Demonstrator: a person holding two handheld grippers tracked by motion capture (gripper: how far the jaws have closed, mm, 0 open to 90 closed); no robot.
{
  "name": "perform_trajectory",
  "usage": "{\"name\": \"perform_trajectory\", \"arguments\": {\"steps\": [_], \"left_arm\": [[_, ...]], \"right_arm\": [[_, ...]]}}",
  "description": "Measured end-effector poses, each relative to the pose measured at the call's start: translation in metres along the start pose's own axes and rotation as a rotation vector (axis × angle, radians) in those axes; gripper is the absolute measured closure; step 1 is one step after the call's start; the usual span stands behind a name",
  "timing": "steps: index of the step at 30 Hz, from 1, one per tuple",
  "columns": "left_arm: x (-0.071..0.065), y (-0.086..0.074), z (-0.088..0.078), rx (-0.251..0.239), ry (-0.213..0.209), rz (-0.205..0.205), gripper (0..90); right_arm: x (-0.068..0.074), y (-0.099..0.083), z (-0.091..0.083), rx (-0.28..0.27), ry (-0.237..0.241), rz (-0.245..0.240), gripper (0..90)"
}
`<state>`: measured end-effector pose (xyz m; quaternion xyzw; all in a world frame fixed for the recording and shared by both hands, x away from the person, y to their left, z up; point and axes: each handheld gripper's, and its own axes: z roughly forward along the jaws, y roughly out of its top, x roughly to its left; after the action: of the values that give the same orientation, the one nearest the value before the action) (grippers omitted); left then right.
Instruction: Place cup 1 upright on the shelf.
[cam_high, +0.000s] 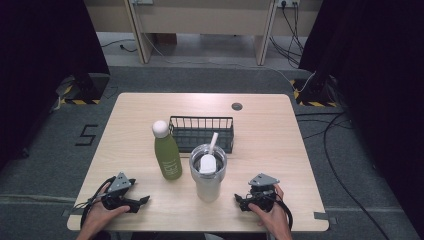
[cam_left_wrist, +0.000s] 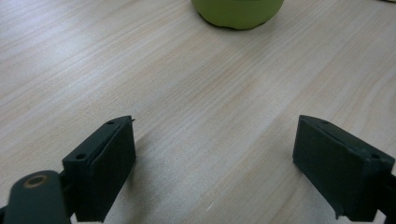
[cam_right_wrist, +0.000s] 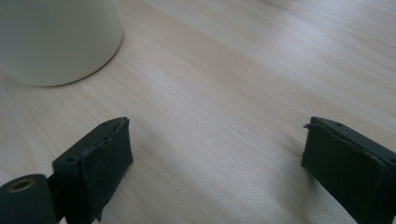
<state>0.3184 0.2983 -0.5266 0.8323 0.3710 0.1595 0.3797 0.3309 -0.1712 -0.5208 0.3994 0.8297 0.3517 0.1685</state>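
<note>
A pale wooden table (cam_high: 140, 110) carries everything. Near left, the left gripper (cam_high: 142, 200) rests with jaws spread wide, empty. Beyond stands the green bottle (cam_high: 167, 152) — upright, cap up — then the steel tumbler (cam_high: 207, 180), straw tilting far-right. The right gripper (cam_high: 238, 199) gapes too.

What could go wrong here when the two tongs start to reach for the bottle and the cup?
1. The green bottle is tall and narrow; a sideways push from the left tongs might tip it onto the table.
2. The tumbler stands close beside the bottle, so moving one may knock the other.
3. The straw sticks up from the tumbler, and the wire basket stands just behind; the right tongs could catch either.
</note>
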Motion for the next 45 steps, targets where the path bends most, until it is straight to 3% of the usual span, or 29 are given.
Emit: {"name": "perform_trajectory", "arguments": {"steps": [3, 7, 11, 17, 22, 28, 33, 45], "left_arm": [[0.000, 0.000, 0.000, 0.001, 0.000, 0.001, 12.4], [0.000, 0.000, 0.000, 0.000, 0.000, 0.001, 12.4], [0.000, 0.000, 0.000, 0.000, 0.000, 0.001, 12.4], [0.000, 0.000, 0.000, 0.000, 0.000, 0.000, 12.4], [0.000, 0.000, 0.000, 0.000, 0.000, 0.000, 12.4], [0.000, 0.000, 0.000, 0.000, 0.000, 0.001, 12.4], [0.000, 0.000, 0.000, 0.001, 0.000, 0.001, 12.4], [0.000, 0.000, 0.000, -0.001, -0.001, 0.000, 12.2]], "right_arm": [[-0.001, -0.001, -0.002, -0.015, -0.008, 0.004, 15.8], [-0.003, -0.002, -0.004, -0.021, 0.000, 0.014, 15.4], [-0.002, -0.001, -0.009, -0.067, 0.014, 0.000, 15.4], [0.004, 0.002, -0.019, -0.186, 0.069, -0.014, 15.3], [0.011, 0.005, -0.022, -0.244, 0.105, -0.039, 15.2], [0.023, 0.010, -0.024, -0.329, 0.196, -0.039, 15.1], [0.032, 0.013, -0.024, -0.362, 0.238, -0.063, 15.1], [0.047, 0.023, -0.017, -0.416, 0.265, -0.119, 15.0]]}}
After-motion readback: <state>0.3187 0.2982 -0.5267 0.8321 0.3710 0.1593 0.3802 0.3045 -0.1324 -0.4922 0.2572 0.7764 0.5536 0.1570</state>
